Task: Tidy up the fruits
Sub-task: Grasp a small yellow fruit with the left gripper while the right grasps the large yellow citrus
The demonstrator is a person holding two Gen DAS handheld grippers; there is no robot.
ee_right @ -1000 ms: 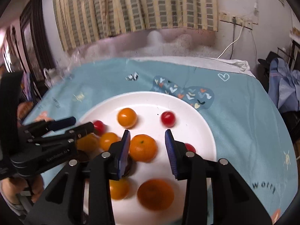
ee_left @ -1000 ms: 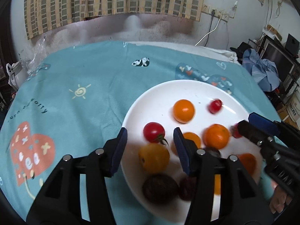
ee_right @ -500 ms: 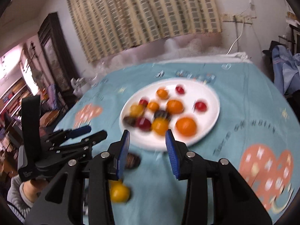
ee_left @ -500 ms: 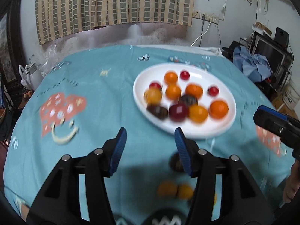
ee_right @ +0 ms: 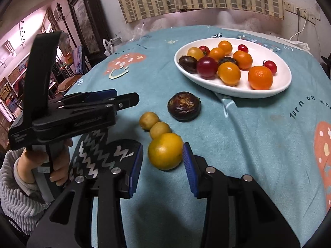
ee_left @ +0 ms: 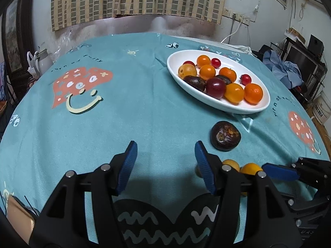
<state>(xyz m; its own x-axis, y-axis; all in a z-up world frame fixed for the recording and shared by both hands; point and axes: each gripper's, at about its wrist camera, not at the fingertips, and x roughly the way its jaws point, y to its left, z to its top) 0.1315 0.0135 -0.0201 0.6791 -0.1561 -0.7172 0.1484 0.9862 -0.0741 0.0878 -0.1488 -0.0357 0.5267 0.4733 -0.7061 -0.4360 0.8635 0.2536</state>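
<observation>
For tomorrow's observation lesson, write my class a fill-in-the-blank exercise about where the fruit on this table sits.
1. Most fruit lies on a ____ plate.
2. The dark wrinkled fruit lies on the ____, off the plate.
3. The number of yellow fruits lined up beside it is ____.
4. The big yellow fruit sits between the fingers of the ____ gripper.

Missing words: white; tablecloth; three; right

Both wrist views look steeply down, sharing the plate (ee_left: 219, 103) (ee_right: 231, 88) ahead.

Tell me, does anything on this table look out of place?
Yes. Four fruits lie loose on the tablecloth, off the white plate: a wrinkled dark fruit, two small yellow ones and a larger yellow-orange one.
</observation>
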